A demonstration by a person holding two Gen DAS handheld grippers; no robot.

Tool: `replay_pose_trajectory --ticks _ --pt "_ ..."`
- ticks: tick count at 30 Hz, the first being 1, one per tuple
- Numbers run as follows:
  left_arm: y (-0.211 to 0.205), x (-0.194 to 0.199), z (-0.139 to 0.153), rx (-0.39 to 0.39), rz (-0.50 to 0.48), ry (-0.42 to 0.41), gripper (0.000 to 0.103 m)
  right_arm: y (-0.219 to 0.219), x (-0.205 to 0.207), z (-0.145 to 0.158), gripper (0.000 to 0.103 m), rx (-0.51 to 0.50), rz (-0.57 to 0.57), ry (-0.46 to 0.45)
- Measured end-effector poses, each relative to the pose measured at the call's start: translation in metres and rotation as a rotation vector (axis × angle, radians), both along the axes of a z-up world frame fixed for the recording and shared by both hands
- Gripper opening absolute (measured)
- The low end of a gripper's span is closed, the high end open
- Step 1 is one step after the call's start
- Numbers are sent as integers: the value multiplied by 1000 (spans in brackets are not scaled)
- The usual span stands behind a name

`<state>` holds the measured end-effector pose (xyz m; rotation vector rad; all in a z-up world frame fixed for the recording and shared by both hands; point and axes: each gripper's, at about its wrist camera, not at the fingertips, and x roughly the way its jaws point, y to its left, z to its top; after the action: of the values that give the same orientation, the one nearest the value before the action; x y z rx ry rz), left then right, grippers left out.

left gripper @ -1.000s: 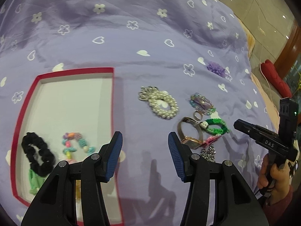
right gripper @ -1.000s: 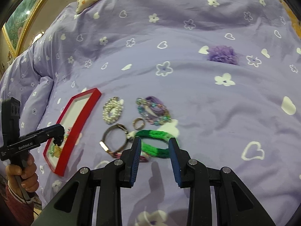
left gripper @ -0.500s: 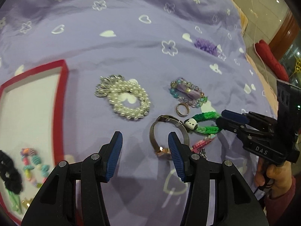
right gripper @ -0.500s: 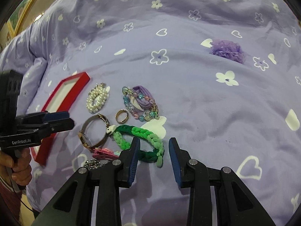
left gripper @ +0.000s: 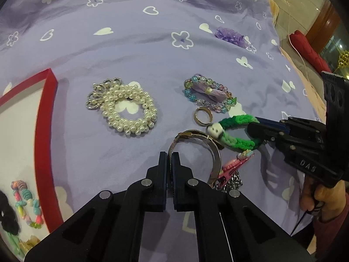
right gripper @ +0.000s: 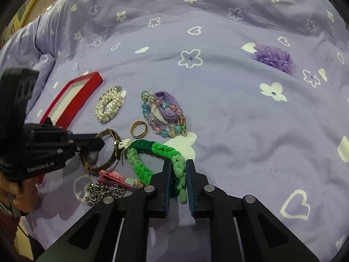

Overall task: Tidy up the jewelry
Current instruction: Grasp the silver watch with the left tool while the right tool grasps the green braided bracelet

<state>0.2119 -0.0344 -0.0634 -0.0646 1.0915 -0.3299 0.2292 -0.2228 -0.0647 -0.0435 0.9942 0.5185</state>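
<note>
My left tongs pinch the metal bangle. My right tongs squeeze the green braided band on the purple blanket.

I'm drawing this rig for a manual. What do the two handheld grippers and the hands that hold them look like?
Both are matte black plastic pistol-style tools. The left gripper and right gripper each have two flat fingers with dark blue pads and round silver pivot bolts. White lettering reads "GenRobot.AI" on the left body and "DAS" on the right. A bare right hand with a dark red sleeve shows, with a thin black cable below.
</note>
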Motion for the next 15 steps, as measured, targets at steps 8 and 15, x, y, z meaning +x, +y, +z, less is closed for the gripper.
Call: replay_pose_trajectory --ticks 8,15 --pt "21 -21 16 -35 45 -39 3 -3 -14 22 11 92 -23 -19" --pt "55 -42 34 -65 124 -81 3 22 -25 36 11 134 21 -28"
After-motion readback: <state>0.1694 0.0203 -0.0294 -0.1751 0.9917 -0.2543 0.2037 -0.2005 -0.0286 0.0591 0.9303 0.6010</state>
